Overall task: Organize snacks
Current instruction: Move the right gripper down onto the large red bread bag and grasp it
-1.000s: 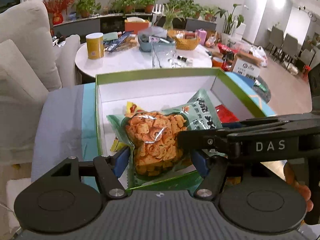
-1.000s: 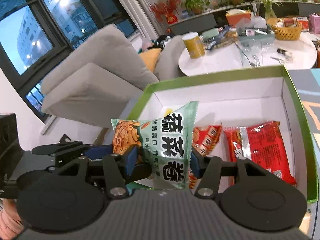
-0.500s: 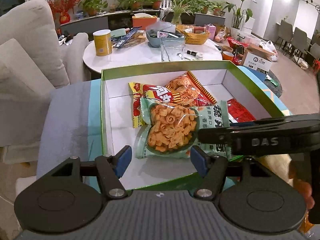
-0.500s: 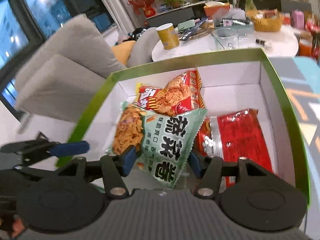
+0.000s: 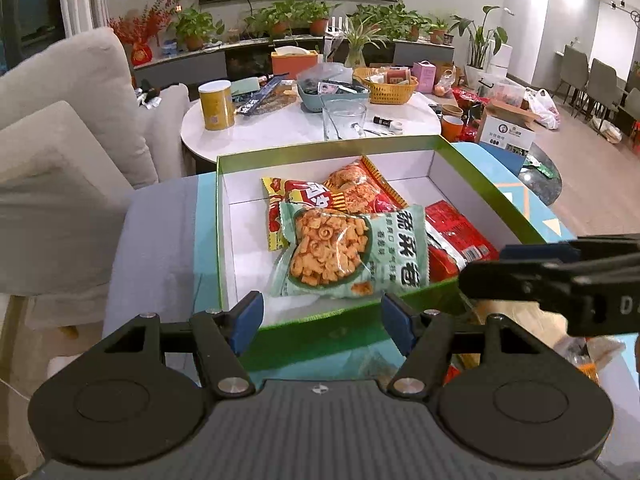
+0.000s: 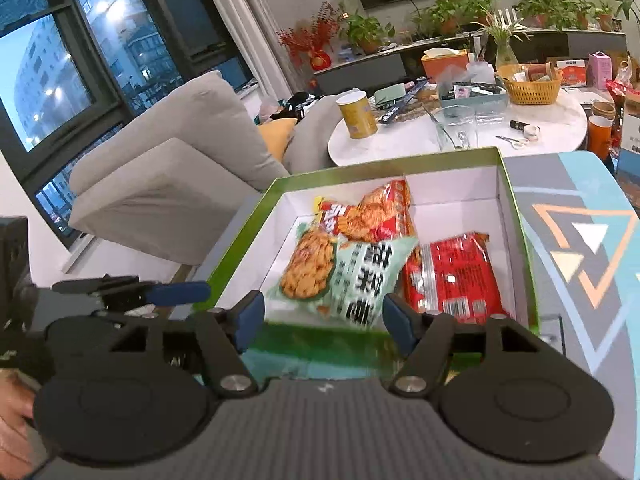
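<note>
A green-rimmed white box (image 5: 219,216) (image 6: 236,248) holds several snack bags. The green snack bag (image 5: 352,252) (image 6: 348,272) lies inside near the front wall, over a red and yellow bag (image 5: 304,196) (image 6: 372,212). A red bag (image 5: 456,236) (image 6: 452,276) lies to its right. My left gripper (image 5: 322,320) is open over the box's near edge, nothing between its pads. My right gripper (image 6: 324,320) has its jaws opening; the green bag lies loose beyond them, untouched. In the left wrist view the right gripper's fingers (image 5: 536,264) reach in from the right.
The box sits on a patterned grey and blue surface (image 6: 580,240). Behind it is a round white table (image 5: 280,128) with a yellow can (image 5: 216,104), a glass (image 5: 344,118) and a wicker basket (image 5: 392,88). A grey sofa (image 5: 68,152) stands to the left.
The green bag left both grippers and now lies in the box. Both grippers drew back toward the box's near edge, and the right jaws spread wider.
</note>
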`<state>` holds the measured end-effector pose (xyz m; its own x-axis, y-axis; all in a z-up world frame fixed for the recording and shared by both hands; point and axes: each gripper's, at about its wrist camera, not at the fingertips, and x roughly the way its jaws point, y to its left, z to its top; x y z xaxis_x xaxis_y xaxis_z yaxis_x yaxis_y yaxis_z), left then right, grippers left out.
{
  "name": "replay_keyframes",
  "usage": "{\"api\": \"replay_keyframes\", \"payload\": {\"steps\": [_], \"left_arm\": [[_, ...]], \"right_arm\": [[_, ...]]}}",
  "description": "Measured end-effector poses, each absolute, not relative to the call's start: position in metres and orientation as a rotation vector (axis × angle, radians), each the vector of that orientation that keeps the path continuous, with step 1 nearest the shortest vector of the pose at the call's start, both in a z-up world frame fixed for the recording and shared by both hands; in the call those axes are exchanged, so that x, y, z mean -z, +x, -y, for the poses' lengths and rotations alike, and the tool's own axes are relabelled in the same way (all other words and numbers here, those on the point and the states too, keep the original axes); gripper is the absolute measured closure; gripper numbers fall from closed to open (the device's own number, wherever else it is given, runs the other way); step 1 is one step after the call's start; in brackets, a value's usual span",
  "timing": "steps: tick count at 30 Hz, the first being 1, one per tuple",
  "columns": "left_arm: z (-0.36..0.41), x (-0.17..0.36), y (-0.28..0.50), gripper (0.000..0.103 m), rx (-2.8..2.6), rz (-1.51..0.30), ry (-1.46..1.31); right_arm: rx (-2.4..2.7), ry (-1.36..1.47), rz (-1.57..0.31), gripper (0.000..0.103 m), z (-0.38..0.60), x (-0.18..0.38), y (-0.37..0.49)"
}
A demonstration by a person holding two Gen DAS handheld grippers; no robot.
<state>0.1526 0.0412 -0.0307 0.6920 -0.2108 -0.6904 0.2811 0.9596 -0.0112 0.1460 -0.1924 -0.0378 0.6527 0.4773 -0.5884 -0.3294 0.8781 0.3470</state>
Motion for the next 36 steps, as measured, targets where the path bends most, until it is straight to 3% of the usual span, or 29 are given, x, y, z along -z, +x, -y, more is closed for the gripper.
{"api": "replay_keyframes", "payload": {"steps": [11, 15, 23, 27, 36], "left_arm": [[-0.04, 0.049, 0.104, 0.04, 0.354, -0.814, 0.031], [-0.039, 0.062, 0.09, 0.04, 0.378, -0.863, 0.0], [-0.04, 0.072, 0.078, 0.034, 0.423, -0.896, -0.05], [-0.044, 0.078, 0.068, 0.031, 0.493, -0.921, -0.065], [-0.06, 0.091, 0.046, 0.03, 0.546, -0.964, -0.183]], "right_arm": [[-0.449, 0.223, -0.818, 0.03, 0.2, 0.061, 0.091], [-0.415, 0.206, -0.825, 0.019, 0.204, 0.065, 0.077], [-0.439, 0.224, -0.876, 0.018, 0.209, 0.074, 0.051], [-0.499, 0.27, -0.918, 0.01, 0.21, 0.082, 0.037], [-0.402, 0.373, -0.949, 0.01, 0.227, 0.102, 0.046]]}}
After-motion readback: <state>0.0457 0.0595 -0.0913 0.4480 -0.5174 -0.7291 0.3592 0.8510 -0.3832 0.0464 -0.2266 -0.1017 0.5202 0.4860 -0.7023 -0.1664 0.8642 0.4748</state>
